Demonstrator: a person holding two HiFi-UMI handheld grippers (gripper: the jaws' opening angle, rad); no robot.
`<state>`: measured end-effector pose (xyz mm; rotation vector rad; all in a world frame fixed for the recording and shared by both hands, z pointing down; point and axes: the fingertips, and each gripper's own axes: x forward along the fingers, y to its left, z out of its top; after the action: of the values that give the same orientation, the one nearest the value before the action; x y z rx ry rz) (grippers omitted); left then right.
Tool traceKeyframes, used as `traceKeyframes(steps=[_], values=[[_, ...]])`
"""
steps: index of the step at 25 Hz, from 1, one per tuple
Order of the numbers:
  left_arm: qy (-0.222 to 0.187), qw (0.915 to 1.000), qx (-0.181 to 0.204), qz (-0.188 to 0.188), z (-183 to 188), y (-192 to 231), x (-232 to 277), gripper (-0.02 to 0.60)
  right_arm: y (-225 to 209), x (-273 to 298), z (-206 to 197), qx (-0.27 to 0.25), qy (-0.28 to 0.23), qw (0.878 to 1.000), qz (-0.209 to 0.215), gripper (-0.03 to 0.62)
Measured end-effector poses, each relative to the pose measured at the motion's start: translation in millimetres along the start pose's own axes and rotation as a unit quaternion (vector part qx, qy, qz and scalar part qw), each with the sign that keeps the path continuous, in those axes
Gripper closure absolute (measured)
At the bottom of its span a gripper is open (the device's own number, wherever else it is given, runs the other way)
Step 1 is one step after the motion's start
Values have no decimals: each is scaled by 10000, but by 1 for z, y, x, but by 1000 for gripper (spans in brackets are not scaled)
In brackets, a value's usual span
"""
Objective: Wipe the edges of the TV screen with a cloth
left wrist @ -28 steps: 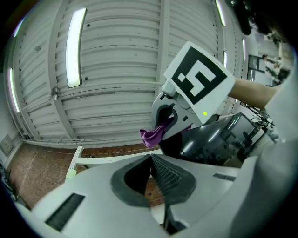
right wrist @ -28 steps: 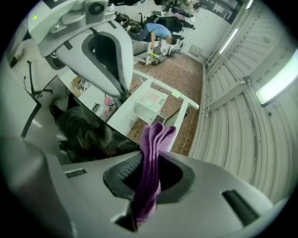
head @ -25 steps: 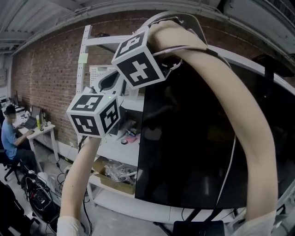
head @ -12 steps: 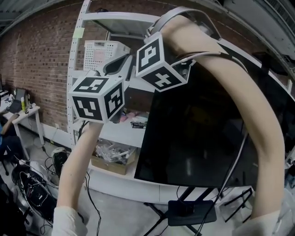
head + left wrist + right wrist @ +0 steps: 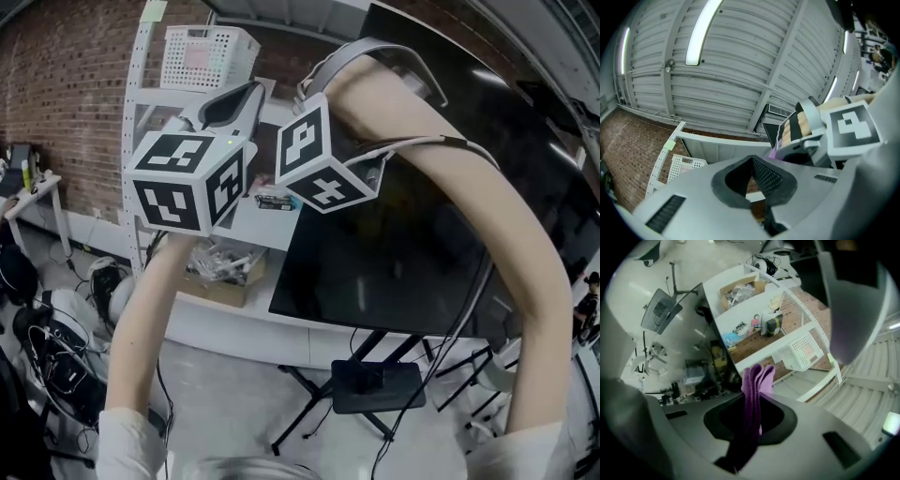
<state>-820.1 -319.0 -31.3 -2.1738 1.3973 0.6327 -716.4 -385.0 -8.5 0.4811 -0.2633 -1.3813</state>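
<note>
The big black TV screen (image 5: 403, 225) stands on a floor stand at the right of the head view. Both arms are raised at its upper left part. A purple cloth (image 5: 757, 378) sticks out between the jaws of my right gripper (image 5: 757, 401), which is shut on it and points at the screen's side edge (image 5: 717, 329) beside the shelf. In the head view only its marker cube (image 5: 323, 155) shows; the jaws are hidden. My left gripper (image 5: 752, 161) is shut with nothing in it and points up at the ceiling, just left of the right one (image 5: 834, 126).
A white shelf unit (image 5: 141, 112) stands left of the TV against a brick wall, with a white basket (image 5: 204, 54) on top and a cardboard box (image 5: 220, 277) lower down. The TV stand's base (image 5: 375, 386) and cables lie on the floor.
The head view has dipped, so the stand base and the floor now show. Both grippers stay raised at the screen's upper left; the right cube has shifted a little right and down.
</note>
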Motion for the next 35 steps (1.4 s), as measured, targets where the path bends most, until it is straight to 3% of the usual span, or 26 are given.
traceKeyframes(steps=[6, 13, 20, 22, 27, 35], values=[[212, 9996, -159, 14, -28, -28, -50, 566, 72, -28, 75, -251, -294, 9983, 427, 533], [597, 9974, -380, 98, -79, -20, -81, 566, 116, -23, 154, -482, -634, 9932, 847, 533], [1148, 9918, -539, 142, -163, -24, -142, 566, 158, -30, 229, -548, -666, 9924, 881, 533], [1235, 9909, -469, 250, -180, -23, -159, 566, 172, -32, 256, -484, -679, 9932, 818, 533], [1408, 9895, 113, 304, -201, -21, -201, 566, 199, -41, 314, -34, -821, 9940, 722, 533], [1901, 9805, -108, 487, -249, -11, -231, 566, 228, -54, 362, 487, -1178, 9857, 1103, 533]])
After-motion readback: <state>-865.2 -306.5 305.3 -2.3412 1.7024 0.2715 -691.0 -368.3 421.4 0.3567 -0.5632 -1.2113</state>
